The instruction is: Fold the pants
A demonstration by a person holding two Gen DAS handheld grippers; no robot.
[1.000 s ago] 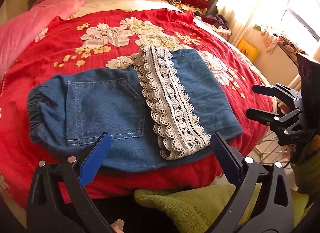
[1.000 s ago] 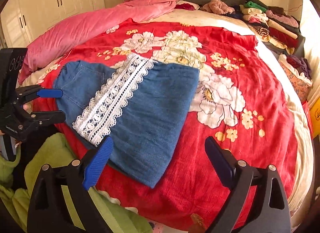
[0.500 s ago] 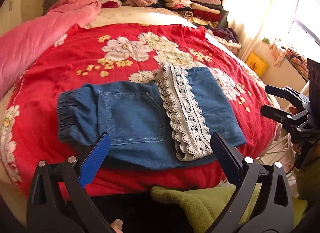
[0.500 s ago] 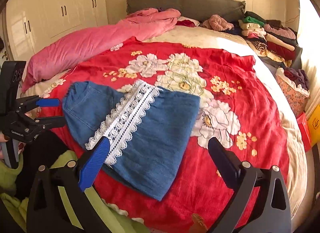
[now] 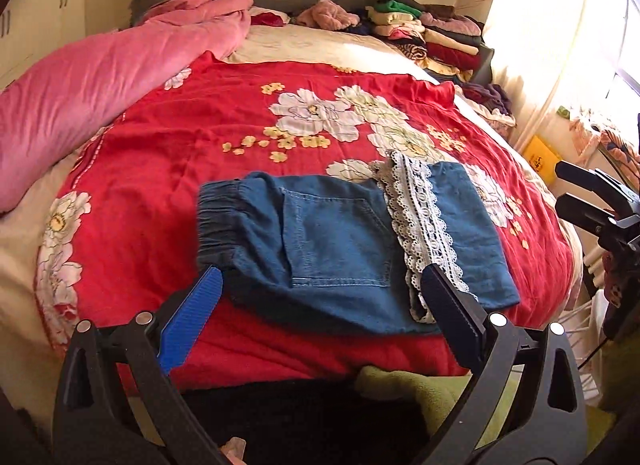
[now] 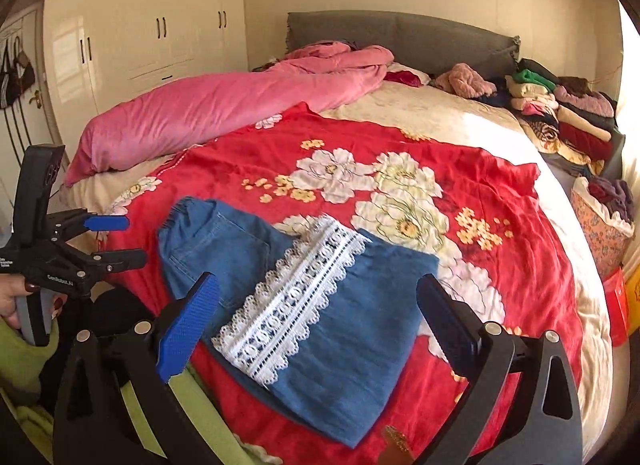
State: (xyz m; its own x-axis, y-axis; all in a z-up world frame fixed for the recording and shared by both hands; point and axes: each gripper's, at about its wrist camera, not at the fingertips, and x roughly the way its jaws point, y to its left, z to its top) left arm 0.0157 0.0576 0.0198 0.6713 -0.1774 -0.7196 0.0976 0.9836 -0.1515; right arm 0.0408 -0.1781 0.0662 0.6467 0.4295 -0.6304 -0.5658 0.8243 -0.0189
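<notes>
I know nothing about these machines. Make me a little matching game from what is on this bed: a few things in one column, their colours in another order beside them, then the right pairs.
Things:
1. pants
2. lace trim
3. rolled blanket
4. headboard

Colours:
A. grey
B. white
C. blue denim
D. pink

Pairs: 1-C, 2-B, 3-D, 4-A
</notes>
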